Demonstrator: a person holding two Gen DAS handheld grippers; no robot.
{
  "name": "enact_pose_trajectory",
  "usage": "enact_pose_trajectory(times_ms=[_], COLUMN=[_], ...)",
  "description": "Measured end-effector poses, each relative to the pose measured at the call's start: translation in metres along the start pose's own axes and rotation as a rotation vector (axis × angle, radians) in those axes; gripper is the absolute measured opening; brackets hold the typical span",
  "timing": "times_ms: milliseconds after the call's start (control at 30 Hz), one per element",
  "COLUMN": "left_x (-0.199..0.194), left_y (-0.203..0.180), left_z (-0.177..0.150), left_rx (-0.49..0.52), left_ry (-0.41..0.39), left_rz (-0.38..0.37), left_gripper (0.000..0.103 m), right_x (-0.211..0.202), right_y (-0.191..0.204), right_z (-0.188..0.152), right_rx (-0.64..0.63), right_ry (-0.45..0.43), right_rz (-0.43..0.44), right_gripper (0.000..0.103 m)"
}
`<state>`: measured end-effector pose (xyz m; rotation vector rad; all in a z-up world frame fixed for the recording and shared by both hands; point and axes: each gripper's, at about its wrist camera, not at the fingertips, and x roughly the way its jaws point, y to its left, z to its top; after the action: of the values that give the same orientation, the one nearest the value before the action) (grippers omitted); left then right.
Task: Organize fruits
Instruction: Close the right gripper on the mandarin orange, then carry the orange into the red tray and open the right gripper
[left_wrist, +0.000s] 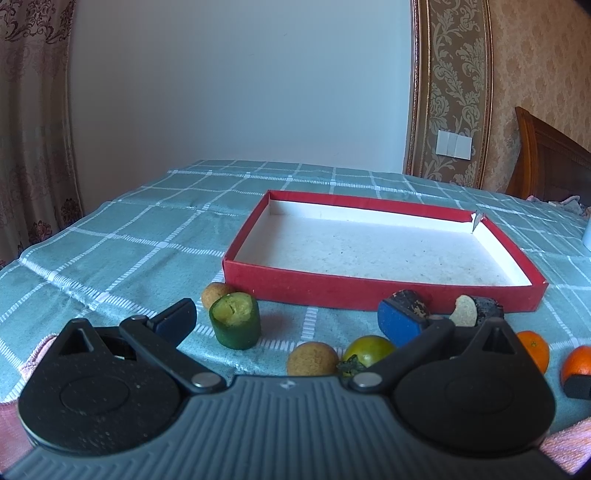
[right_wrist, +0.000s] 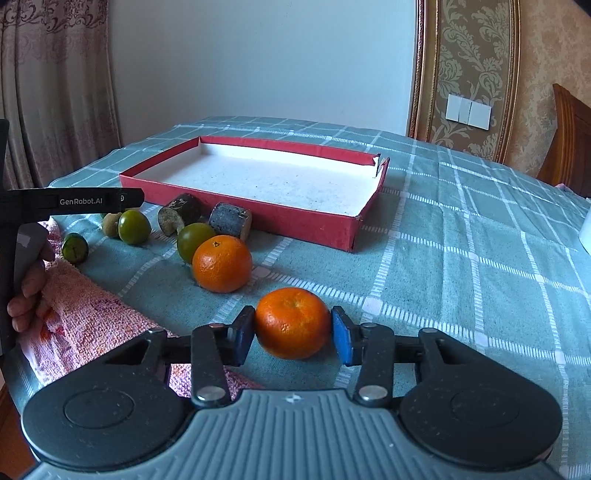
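Because the task is to gather loose fruit, the pieces lie in a row on the checked tabletop (right_wrist: 461, 236) along the near wall of the red tray (right_wrist: 255, 218), whose white floor holds nothing yet. At far left in the right wrist view, a person's hand (right_wrist: 27, 291) holds the left gripper (left_wrist: 291, 321) level above a pink towel (right_wrist: 92, 314); its own camera shows the jaws spread wide, with a cut green fruit (left_wrist: 235, 319), two small tan fruits and a green tomato-like fruit (left_wrist: 369, 352) ahead of them, none touched, so this gripper appears to be waiting. Moving right come a green fruit (right_wrist: 133, 226), two dark cut cylinders (right_wrist: 231, 220) near the tray wall, another green fruit (right_wrist: 194, 240), and a free orange (right_wrist: 222, 263) resting on the cloth. Nearest the camera, the right gripper (right_wrist: 293, 334) is clamped on a second orange (right_wrist: 291, 323), one blue pad against each flank at its widest part, a hold that should keep the round fruit from rolling out. That orange sits low over the cloth; whether it is already lifted cannot be told. The likely next move carries it to the tray.
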<state>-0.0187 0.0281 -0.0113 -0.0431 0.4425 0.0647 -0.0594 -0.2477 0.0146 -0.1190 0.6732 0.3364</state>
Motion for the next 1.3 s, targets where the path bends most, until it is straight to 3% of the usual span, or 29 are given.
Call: enact_pose_trajectory(times_ms=[233, 367, 533, 767, 867, 933, 1100, 1200, 1300], left_x=[-0.001, -0.002, -0.002, 0.001, 0.001, 0.001, 0.001, 0.0, 0.0], left_y=[0.001, 0.001, 0.001, 0.002, 0.003, 0.003, 0.003, 0.003, 0.003], left_z=[0.0, 0.0, 0.0, 0.001, 0.001, 0.0, 0.0, 0.0, 0.0], left_rx=[-0.003, -0.006, -0.007, -0.006, -0.009, -0.009, -0.016, -0.015, -0.015], left_ry=[-0.003, -0.007, -0.004, 0.005, 0.005, 0.005, 0.0, -0.005, -0.006], left_rz=[-0.006, -0.005, -0.005, -0.023, -0.026, -0.026, -0.026, -0.029, -0.032], left_gripper=[0.103, 0.103, 0.103, 0.103, 0.103, 0.103, 0.103, 0.103, 0.103], right_x=[-0.016, -0.003, 0.047, 0.097, 0.097, 0.084, 0.011, -0.036, -0.064], right_y=[0.001, 0.003, 0.002, -0.003, -0.008, -0.014, -0.034, -0.038, -0.045], right_z=[0.032, 0.064, 0.097, 0.108, 0.104, 0.101, 0.067, 0.022, -0.022], right_rx=[-0.001, 0.002, 0.039, 0.074, 0.092, 0.122, 0.266, 0.317, 0.344], right_ry=[-0.087, -0.109, -0.058, 0.018, 0.0, -0.038, -0.199, -0.315, -0.356], right_rz=[-0.007, 0.003, 0.008, -0.033, -0.072, -0.087, -0.091, -0.167, -0.31], right_gripper=[0.043, 0.043, 0.043, 0.045, 0.048, 0.056, 0.076, 0.081, 0.085])
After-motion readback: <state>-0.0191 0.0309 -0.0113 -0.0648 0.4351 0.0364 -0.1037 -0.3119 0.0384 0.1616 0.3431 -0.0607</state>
